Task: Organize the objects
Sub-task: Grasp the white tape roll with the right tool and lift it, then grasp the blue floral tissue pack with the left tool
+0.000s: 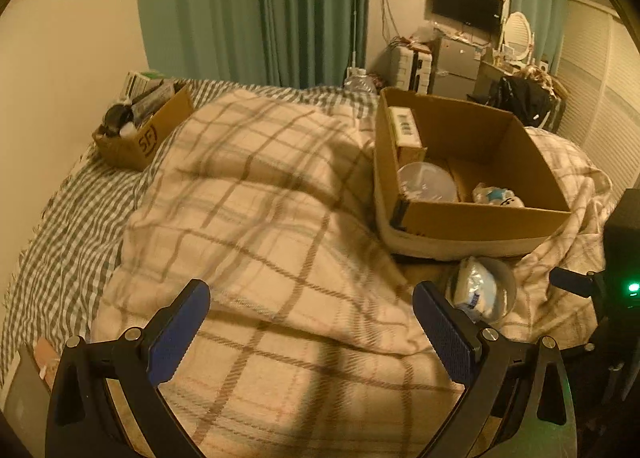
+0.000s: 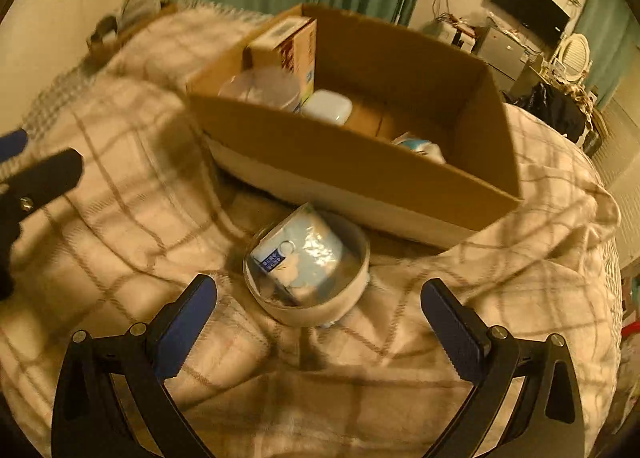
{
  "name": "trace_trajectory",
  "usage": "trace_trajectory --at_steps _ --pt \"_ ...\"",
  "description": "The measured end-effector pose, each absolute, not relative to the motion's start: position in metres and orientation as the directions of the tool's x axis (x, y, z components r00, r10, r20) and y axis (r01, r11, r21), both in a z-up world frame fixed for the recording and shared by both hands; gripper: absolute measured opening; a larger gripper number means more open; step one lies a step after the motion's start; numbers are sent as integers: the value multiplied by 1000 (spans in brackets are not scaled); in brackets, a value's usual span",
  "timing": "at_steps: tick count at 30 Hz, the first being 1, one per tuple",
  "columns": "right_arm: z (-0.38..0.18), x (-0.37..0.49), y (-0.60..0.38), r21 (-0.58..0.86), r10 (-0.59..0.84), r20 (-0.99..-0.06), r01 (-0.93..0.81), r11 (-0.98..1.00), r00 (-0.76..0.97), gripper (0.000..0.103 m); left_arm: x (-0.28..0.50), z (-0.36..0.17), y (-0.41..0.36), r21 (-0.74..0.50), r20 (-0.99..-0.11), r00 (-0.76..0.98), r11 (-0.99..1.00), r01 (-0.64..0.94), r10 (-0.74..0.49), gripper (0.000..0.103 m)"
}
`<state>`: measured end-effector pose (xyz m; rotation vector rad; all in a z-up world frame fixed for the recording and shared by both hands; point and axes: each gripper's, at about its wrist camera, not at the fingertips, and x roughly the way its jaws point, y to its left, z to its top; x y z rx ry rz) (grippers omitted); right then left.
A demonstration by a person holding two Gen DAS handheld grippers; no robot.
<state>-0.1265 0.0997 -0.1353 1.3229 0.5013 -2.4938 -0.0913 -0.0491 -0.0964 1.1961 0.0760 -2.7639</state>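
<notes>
A white bowl (image 2: pixel 308 298) holding a pale blue tissue pack (image 2: pixel 298 254) sits on the plaid blanket (image 2: pixel 120 186), just in front of a large open cardboard box (image 2: pixel 360 170). My right gripper (image 2: pixel 319 304) is open and empty, its jaws wide either side of the bowl's near rim. The box holds a carton (image 2: pixel 286 48), a clear lid (image 2: pixel 260 88), a white case (image 2: pixel 328 106) and a wrapped pack (image 2: pixel 420 148). My left gripper (image 1: pixel 310 308) is open and empty over the blanket (image 1: pixel 260 186), left of the bowl (image 1: pixel 486 290) and the box (image 1: pixel 480 214).
A smaller cardboard box (image 1: pixel 140 130) full of items sits at the far left of the bed by the wall. Green curtains (image 1: pixel 256 10) hang behind. A dresser with clutter, a mirror and a wall TV (image 1: pixel 468 2) stand at the far right.
</notes>
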Motion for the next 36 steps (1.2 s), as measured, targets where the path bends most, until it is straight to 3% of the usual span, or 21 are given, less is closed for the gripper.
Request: trace_trajectory --at_steps 8,10,14,29,36 --pt "-162 -136 83 -253 5 -859 416 -873 -512 100 -95 -110 -64 -47 -764 -642 -985 165 -71 103" --pt "-166 -140 83 -253 13 -864 413 -875 -503 97 -96 -110 -63 -46 -766 -639 -985 166 -72 103" --pt "-176 -143 85 -247 22 -880 418 -874 -474 78 -96 -112 -62 -37 -771 -631 -984 174 -83 103" --pt "-81 -97 156 2 -237 -759 362 -932 -606 77 -99 -110 -24 32 -777 -623 -994 104 -90 103" --pt "-62 -101 182 -52 -139 -735 259 -964 -664 77 -112 -118 27 22 -797 -604 -1000 1 -19 103"
